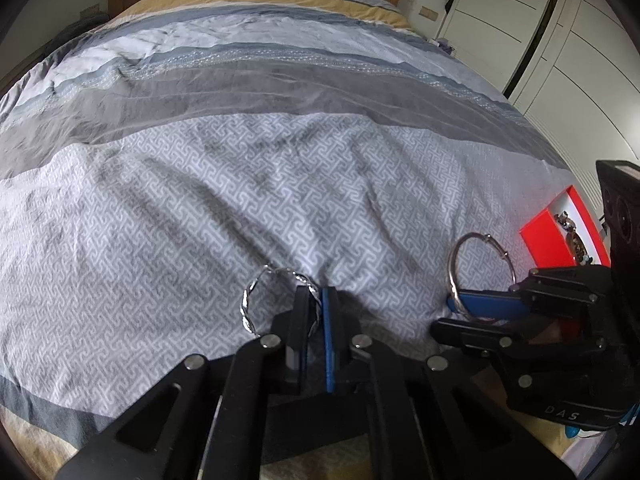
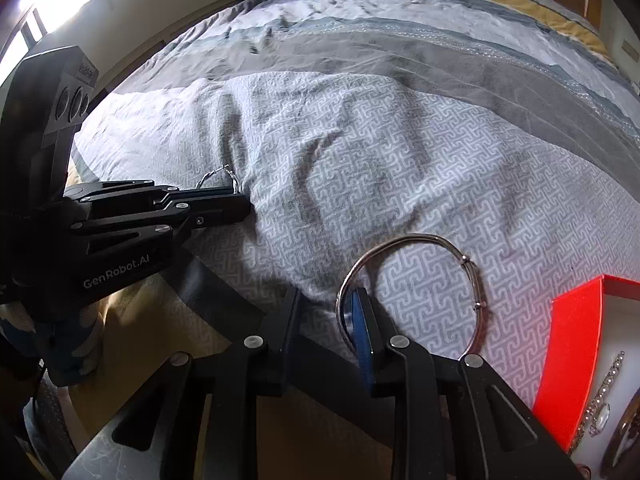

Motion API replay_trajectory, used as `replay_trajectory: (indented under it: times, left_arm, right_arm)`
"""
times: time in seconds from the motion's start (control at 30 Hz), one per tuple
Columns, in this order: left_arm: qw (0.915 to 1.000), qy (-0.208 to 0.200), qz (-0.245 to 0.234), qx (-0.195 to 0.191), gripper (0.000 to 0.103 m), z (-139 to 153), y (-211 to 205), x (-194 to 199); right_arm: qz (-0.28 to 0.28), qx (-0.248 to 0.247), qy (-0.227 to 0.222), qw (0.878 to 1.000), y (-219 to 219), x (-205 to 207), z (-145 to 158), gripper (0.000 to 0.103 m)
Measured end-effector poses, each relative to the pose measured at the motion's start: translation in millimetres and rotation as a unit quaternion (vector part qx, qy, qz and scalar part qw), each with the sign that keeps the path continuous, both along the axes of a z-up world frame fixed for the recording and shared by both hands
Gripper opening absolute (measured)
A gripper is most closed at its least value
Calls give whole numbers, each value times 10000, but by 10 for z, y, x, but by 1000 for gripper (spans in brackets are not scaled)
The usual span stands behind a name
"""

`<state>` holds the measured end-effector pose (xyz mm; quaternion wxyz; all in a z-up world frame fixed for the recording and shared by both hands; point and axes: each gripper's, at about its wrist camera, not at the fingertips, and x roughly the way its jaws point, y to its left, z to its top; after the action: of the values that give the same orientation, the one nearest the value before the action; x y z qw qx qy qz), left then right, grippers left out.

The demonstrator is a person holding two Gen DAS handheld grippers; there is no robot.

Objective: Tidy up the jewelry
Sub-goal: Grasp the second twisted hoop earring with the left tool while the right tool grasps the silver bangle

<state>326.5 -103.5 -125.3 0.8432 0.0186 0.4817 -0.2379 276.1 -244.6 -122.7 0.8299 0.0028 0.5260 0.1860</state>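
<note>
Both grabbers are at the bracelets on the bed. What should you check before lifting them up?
1. Left gripper shut on the twisted silver bracelet: ok.
2. Right gripper's fingers pinching the smooth round metal bangle: not ok; one finger sits inside the ring and a gap shows between the fingers.
3. Bangle's small clasp fastened: cannot tell.
4. Red open jewelry box nearby on the grey patterned bedcover: ok.
5. Room left in the box: cannot tell.

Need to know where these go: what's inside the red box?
Inside the red cardboard box, on its white lining, lie a rhinestone strand and a dark round piece at the picture's edge. The rest is out of view.
</note>
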Motion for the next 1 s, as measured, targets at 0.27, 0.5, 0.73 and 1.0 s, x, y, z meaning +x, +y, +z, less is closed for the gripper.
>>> replay_trajectory:
  times: [0.27, 0.5, 0.73, 1.0]
  left_arm:
    - [9995, -165, 260, -50, 5, 155, 110, -135]
    - [9984, -210, 521, -107, 5, 388, 330, -340]
    - [9975, -332, 607, -161, 5, 737, 481, -687]
    - [9964, -593, 552, -240, 5, 1232, 505, -1157]
  right_arm:
    - [-52, 171, -178, 9997, 84, -61, 59, 6]
    - [-277, 650, -530, 9961, 51, -395, 367, 5]
    - [-479, 1262, -812, 9875, 64, -757, 795, 5]
    - [-588, 1551, -1112, 9799, 48, -1300, 1273, 5]
